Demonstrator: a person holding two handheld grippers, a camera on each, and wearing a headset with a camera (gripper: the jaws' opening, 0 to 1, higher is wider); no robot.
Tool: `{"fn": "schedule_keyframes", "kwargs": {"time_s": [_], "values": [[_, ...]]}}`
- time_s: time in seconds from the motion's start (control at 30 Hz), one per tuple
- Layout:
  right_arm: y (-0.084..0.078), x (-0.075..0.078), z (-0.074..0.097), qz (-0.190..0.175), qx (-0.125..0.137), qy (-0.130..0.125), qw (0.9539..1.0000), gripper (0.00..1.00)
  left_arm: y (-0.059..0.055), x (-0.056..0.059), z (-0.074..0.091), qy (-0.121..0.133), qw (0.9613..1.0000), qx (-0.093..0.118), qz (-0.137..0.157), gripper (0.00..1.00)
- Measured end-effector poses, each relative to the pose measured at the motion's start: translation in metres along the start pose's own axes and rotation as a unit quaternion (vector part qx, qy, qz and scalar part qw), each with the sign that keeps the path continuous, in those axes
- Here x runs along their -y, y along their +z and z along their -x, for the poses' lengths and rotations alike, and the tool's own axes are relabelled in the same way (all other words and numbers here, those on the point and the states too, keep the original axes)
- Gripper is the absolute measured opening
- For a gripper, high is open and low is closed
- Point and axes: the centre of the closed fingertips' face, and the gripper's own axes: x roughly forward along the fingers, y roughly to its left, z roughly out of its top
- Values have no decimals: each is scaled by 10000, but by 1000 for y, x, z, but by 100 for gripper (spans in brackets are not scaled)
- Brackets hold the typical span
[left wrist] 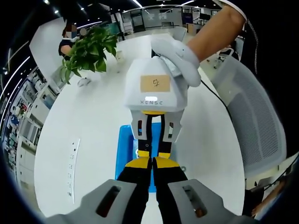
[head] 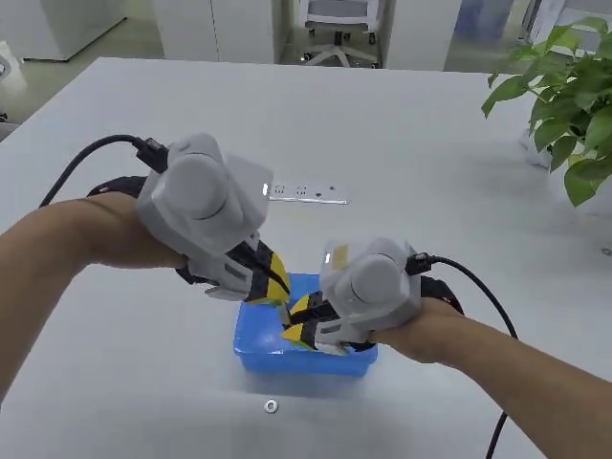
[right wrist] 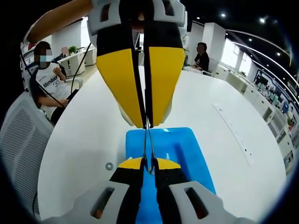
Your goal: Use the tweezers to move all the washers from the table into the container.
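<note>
Washers: you are looking at one, a single washer [head: 271, 406] lying flat on the white table [head: 382, 124], just in front of the blue container [head: 287, 361] and apart from it. The right gripper view is showing it as a small ring to the left of the container. Both grippers are crowding over the container, so most of its inside is hidden and you cannot tell what is lying in it.

One pair of tweezers [right wrist: 146, 140] is hanging over the container as a thin dark line, hard to make out in the head view. You are clamping it from both ends. The left gripper [right wrist: 145, 123] is pinching one end between its yellow pads. The right gripper [right wrist: 148, 164] is closing its jaws tight around the other. The two grippers are pointing at each other, tip nearly to tip.

Farther out, one power strip [head: 306, 193] is lying on the table, and one leafy plant [head: 564, 105] is being cut off at the right edge.
</note>
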Motion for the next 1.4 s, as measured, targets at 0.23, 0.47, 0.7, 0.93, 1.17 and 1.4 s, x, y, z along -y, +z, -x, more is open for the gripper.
{"fn": "schedule_keyframes", "kwargs": {"time_s": [0.23, 0.47, 0.7, 0.93, 1.17, 1.4], "values": [[-9, 5, -4, -43, -79, -3, 10000, 11, -4, -4, -9, -61, 10000, -18, 12, 5], [-16, 8, -8, -84, -161, -9, 9998, 11, -6, -6, -16, -101, 9999, -43, -37, 5], [-21, 10, -7, -90, -213, -41, 9997, 11, -7, -7, -19, -118, 9999, -53, -45, 5], [-19, 9, -4, -85, -190, -61, 9998, 11, -4, -6, -17, -115, 9999, -60, -87, 5], [-13, 6, 3, -66, -127, -97, 9999, 11, 1, -3, -10, -96, 9998, -69, -147, 5], [-3, 2, 11, -37, -20, -167, 9999, 11, 9, 1, 0, -70, 9998, -25, -191, 5]]}}
